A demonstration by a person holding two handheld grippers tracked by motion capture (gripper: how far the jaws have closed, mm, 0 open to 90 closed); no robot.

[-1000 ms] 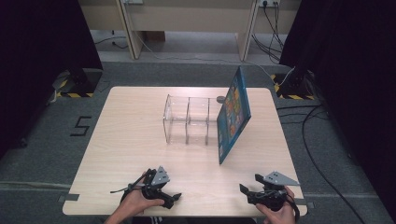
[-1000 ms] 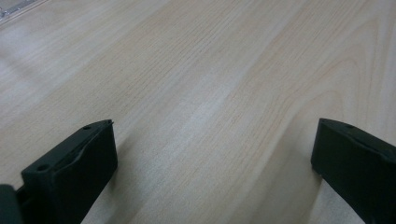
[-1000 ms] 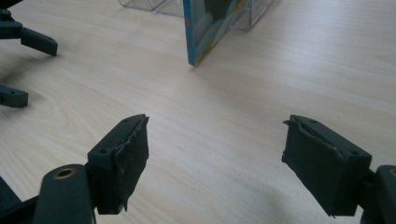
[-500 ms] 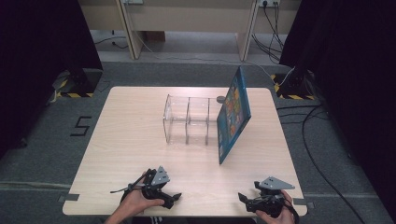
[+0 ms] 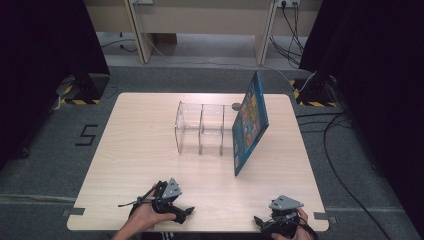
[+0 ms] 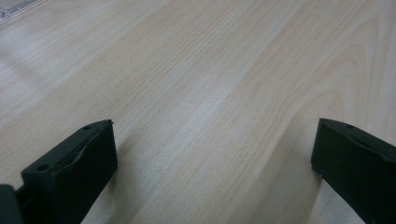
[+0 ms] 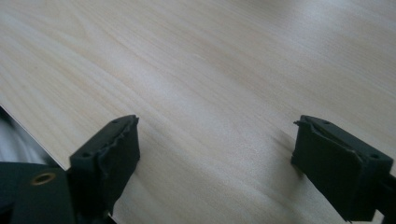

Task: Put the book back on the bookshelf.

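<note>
Left claw (image 5: 186, 212) resting at near edge of pale wood-grain counter (image 5: 140, 150), jaws spread, nothing between. Right claw (image 5: 261, 222) sitting at near right edge, jaws having just been opening, now spread and gripping nothing.

Blue picture book (image 5: 250, 122) leaning tilted against right end of clear acrylic three-bay organizer (image 5: 202, 129), well apart from both claws.

Risk: book standing on thin edge, glossy cover sliding on smooth laminate; careless nudge likely toppling it. Rigid clear walls hard to judge, claw possibly clipping them.
</note>
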